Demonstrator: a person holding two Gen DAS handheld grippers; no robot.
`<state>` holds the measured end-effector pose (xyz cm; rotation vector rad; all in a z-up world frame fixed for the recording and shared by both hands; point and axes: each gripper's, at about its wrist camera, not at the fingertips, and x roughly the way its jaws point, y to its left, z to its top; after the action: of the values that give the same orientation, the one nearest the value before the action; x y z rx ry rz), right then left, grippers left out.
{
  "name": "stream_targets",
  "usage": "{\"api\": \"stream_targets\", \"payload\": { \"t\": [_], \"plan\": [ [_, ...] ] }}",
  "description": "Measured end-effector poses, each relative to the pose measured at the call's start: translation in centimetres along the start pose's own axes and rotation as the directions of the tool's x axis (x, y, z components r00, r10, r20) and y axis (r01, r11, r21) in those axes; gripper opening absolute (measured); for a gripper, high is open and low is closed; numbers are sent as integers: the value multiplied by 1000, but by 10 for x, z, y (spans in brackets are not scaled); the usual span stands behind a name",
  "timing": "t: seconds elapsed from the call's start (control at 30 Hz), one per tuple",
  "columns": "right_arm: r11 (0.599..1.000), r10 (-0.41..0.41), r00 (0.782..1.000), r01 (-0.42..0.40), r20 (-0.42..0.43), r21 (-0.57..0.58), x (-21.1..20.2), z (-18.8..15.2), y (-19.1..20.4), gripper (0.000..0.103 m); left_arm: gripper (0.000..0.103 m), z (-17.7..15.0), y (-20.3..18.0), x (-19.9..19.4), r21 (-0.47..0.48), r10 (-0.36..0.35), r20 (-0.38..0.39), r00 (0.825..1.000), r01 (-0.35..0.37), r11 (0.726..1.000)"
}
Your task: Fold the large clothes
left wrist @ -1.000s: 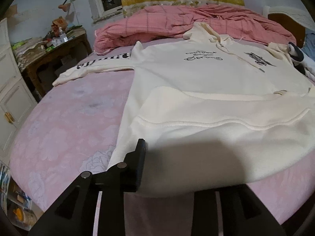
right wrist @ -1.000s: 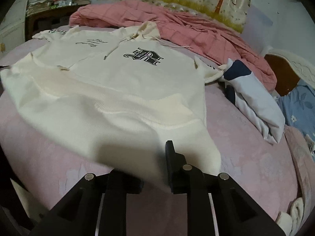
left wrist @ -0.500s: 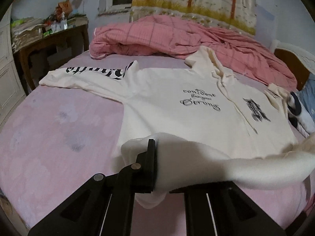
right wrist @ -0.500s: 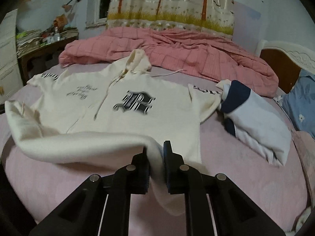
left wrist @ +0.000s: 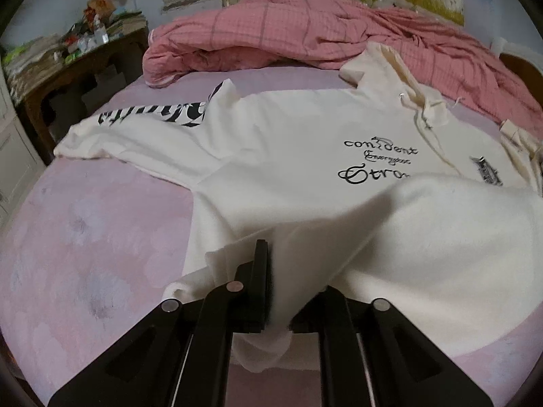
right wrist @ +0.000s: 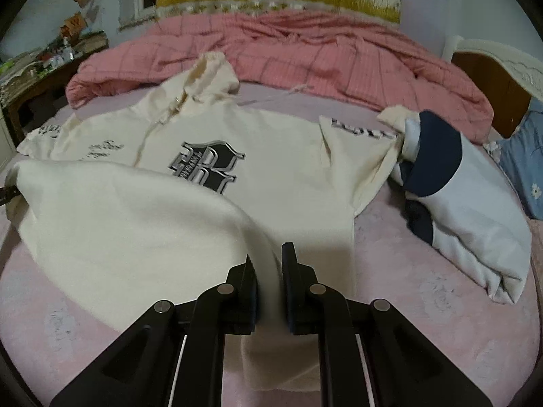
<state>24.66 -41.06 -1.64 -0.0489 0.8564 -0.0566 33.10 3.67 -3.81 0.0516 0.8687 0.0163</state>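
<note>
Hand-held gripper (right wrist: pixel 268 281) on hoodie (right wrist: pixel 271 142), hood away.

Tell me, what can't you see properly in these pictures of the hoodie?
- Left wrist view: the lifted hem covers the end of the chest lettering on the cream hoodie.
- Right wrist view: the small chest lettering is too blurred to read.
- Right wrist view: the folded white and navy garment covers the sleeve's end.

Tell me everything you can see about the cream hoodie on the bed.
The cream hoodie looks like thick, soft fleece. It lies front up on the pink bed sheet, hood toward the pink blanket, with black print on chest and sleeves. The left gripper and right gripper pinch its bottom hem, lifted and folding over the chest.
</note>
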Motion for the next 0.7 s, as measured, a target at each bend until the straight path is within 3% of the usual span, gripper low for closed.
{"api": "stream_targets", "payload": {
  "t": [0.07,0.17,0.2,0.23,0.27,0.3,0.33,0.43,0.5,0.53,0.57,0.6,0.63,0.7],
  "plan": [
    [1000,3,1000,-3,6,16,5,-2,-2,13,18,-2,-1,-2,22,1,49,999,-2,1000],
    [1000,-5,999,4,42,22,3,-4,-1,18,49,-7,0,-15,40,40,133,990,-46,998],
    [1000,-15,998,13,63,20,-1,-4,0,30,63,-8,2,-23,35,59,168,984,-66,997],
    [999,-46,993,44,111,23,-10,-4,0,39,70,-9,4,-30,26,74,197,978,-80,996],
    [997,-68,988,65,141,28,-16,-5,-1,63,74,-11,8,-37,11,80,220,972,-85,996],
    [995,-102,973,96,208,42,-29,-5,-3,78,79,-12,11,-43,-6,76,234,969,-76,997],
    [993,-113,962,104,249,52,-40,-6,-5,79,81,-12,14,-48,-25,70,244,967,-66,998],
    [988,-130,937,96,324,118,-69,-7,-18,79,82,-12,20,-62,-65,47,298,953,-29,997],
    [988,-87,935,37,344,150,-83,-11,-25,77,82,-13,18,-74,-51,12,351,936,7,999],
    [990,-45,945,-2,323,141,-83,-11,-26,70,82,-13,14,-79,-33,-17,367,930,31,999],
    [990,55,963,-86,263,110,-79,-12,-25,37,82,-13,10,-82,1,-69,373,925,74,997],
    [983,135,966,-158,222,92,-75,-14,-23,19,73,-14,5,-83,30,-111,362,926,108,994],
    [972,210,957,-227,198,67,-70,-19,-17,16,53,-14,-1,-81,56,-141,332,932,130,990],
    [972,229,961,-234,157,10,-59,-24,-5,16,36,-13,-12,-66,90,-187,252,949,170,981]
  ]
}}
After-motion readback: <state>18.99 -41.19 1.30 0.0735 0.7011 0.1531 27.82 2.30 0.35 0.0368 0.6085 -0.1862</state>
